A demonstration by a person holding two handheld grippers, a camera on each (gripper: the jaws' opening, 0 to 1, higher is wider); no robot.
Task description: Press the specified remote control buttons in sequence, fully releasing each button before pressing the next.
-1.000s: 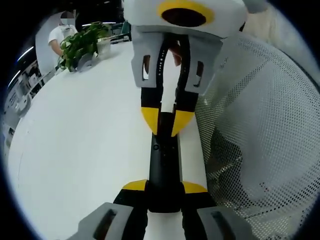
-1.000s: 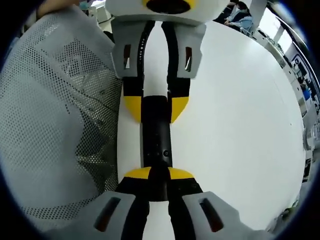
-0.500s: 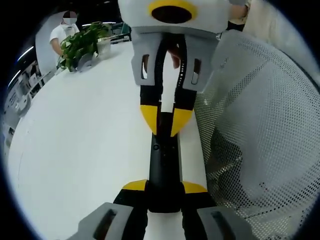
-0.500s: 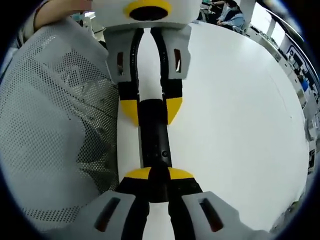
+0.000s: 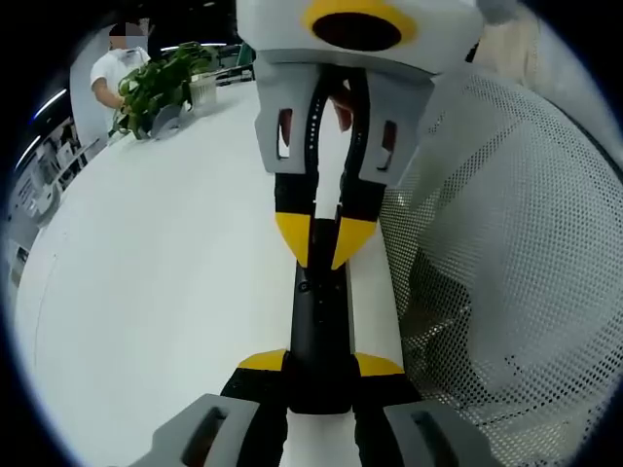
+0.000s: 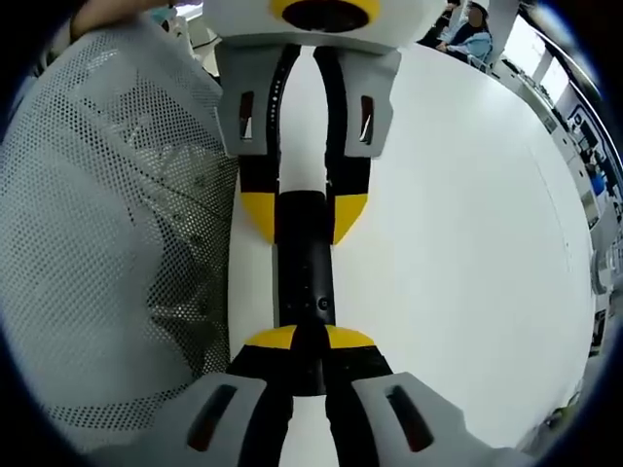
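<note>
On a white surface [image 5: 156, 292], a plant [image 5: 161, 83] stands at the far left edge near a person in white [image 5: 115, 68]. At centre, a slim black remote [image 5: 319, 321] is held end to end between two facing tools: the left tongs [image 5: 321, 362] clamp its near end, while the right tongs [image 5: 324, 238] clamp the far end. In the right gripper view the roles reverse, the right tongs [image 6: 297, 338] pinching the remote [image 6: 304, 268] and the left tongs [image 6: 304, 214] opposite. White mesh fabric [image 5: 506, 263] spreads beside the remote at right.
</note>
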